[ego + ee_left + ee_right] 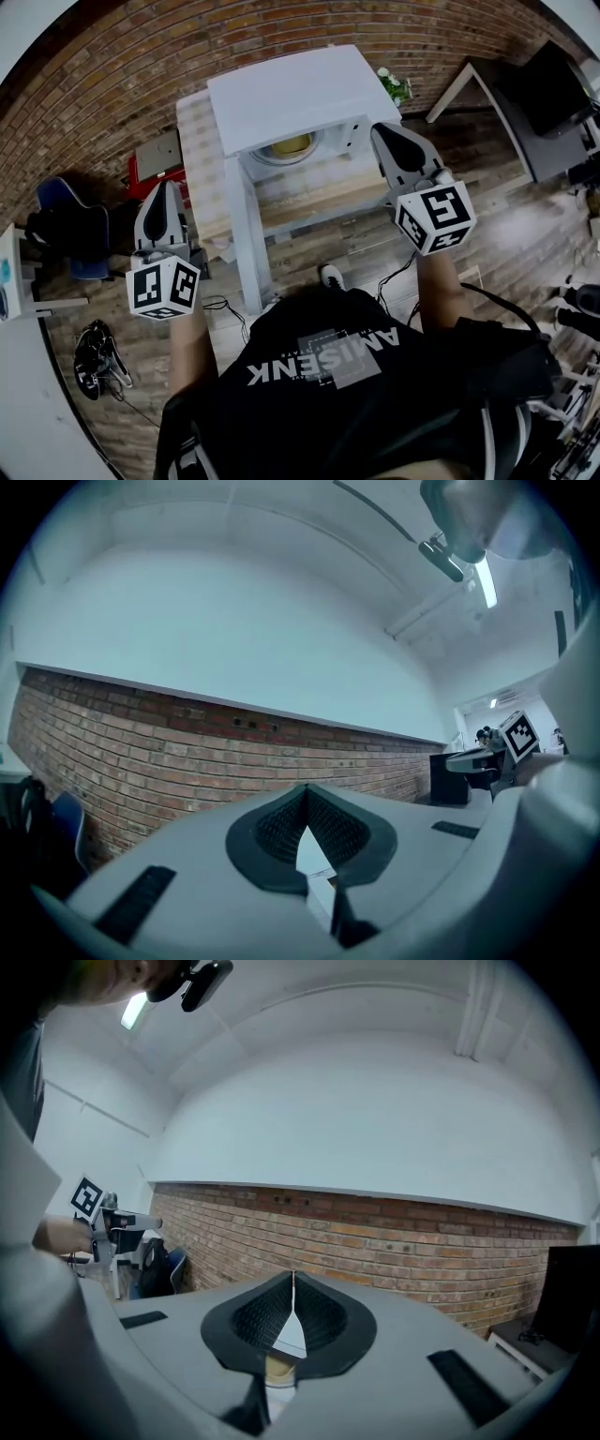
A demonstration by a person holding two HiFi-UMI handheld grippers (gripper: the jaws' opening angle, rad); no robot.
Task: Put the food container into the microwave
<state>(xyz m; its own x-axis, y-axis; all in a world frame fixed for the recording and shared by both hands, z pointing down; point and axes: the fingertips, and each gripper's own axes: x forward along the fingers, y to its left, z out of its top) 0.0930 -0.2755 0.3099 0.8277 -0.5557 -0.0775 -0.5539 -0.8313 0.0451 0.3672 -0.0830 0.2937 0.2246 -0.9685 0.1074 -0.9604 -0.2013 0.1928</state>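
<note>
The white microwave (291,94) stands on a wooden table (319,202), its door (242,230) swung open toward me on the left. A yellowish food container (291,145) sits inside the cavity on the round plate. My right gripper (384,133) is shut and empty, its tips by the microwave's front right corner, just right of the opening. My left gripper (167,187) is shut and empty too, held out to the left, clear of the table. In the left gripper view the jaws (307,791) point at the brick wall. In the right gripper view the tips (293,1279) meet, with a yellowish patch showing below them.
A brick wall (112,84) runs behind the table. A blue chair (61,202) and a red box (155,173) stand at the left, and a dark desk (534,103) at the right. A small plant (396,86) is behind the microwave. Shoes (94,354) and cables lie on the wood floor.
</note>
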